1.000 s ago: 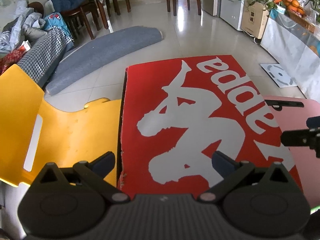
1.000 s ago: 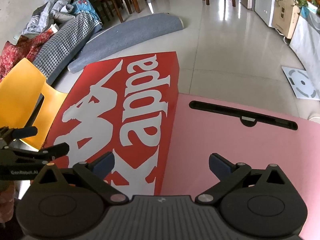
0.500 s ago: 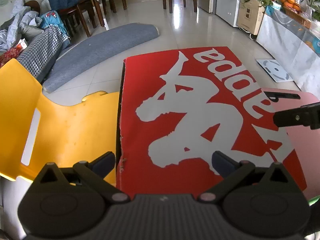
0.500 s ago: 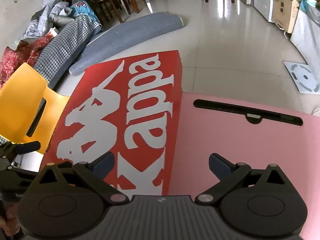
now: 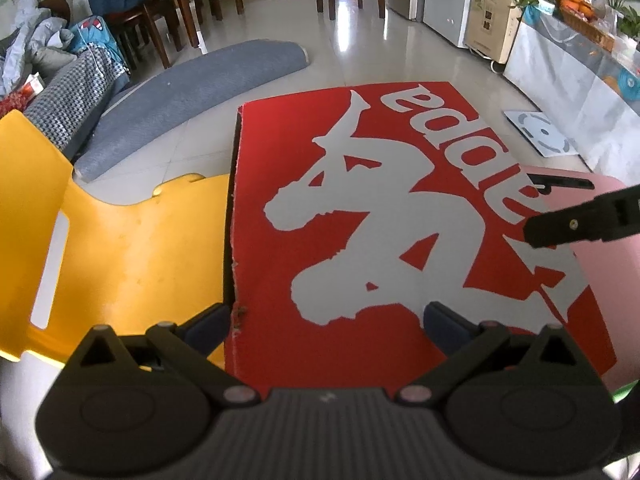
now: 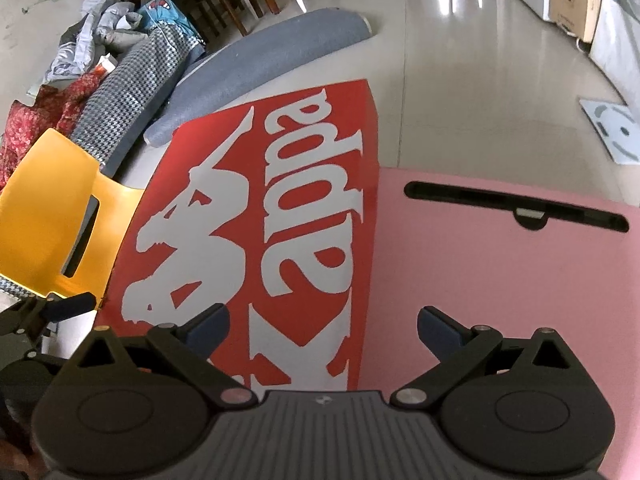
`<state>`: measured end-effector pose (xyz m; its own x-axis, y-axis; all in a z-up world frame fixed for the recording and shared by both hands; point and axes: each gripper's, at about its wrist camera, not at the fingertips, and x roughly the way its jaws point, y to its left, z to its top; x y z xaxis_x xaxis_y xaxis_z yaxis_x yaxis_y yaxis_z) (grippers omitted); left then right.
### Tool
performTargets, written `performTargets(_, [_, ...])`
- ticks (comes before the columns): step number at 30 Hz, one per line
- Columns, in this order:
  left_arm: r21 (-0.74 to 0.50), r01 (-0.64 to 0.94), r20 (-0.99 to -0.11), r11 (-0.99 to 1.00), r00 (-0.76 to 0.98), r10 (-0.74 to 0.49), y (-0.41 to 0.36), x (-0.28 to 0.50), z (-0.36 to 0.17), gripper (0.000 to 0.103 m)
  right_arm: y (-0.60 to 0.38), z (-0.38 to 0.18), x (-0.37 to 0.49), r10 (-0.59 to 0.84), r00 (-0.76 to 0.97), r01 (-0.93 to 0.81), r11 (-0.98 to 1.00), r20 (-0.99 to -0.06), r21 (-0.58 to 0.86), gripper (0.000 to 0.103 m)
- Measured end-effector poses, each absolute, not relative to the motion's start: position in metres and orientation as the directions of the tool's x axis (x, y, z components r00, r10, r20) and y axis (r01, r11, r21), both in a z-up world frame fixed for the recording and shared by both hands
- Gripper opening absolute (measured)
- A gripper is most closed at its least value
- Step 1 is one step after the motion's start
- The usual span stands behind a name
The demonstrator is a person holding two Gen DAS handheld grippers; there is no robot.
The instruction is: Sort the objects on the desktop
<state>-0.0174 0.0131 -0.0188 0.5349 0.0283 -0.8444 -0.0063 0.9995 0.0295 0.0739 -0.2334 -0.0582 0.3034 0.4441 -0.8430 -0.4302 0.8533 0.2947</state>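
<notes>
A big red box (image 5: 392, 216) with a white logo lies flat, its lid closed, seen from both wrists (image 6: 260, 232). A pink lap desk (image 6: 500, 280) with a dark slot (image 6: 516, 206) along its far edge abuts the box on the right. My left gripper (image 5: 328, 322) hovers open over the box's near edge, nothing between its fingers. My right gripper (image 6: 322, 322) is open above the seam between box and pink desk, also empty. The right gripper's finger (image 5: 580, 222) pokes into the left wrist view from the right. No small desktop objects show.
A yellow plastic chair (image 5: 100, 248) stands against the box's left side. Behind lie a grey rolled mat (image 5: 192, 96), a heap of clothes and cushions (image 6: 100, 80), wooden chairs (image 5: 176, 12), a white cabinet with fruit (image 5: 572, 52) and a floor scale (image 5: 540, 132) on shiny tiles.
Both cameras have drifted slightly. In the left wrist view the right gripper's finger has risen and reaches further over the box. Both grippers stay open.
</notes>
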Motion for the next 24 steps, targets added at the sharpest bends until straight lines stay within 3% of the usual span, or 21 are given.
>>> performTargets(24, [-0.010,-0.005,-0.846,1.000,0.534,-0.005,0.016,-0.010,-0.021,0.103,-0.226,-0.075,0.074,0.451,0.206,-0.430,0.839,-0.868,0.333,0.094])
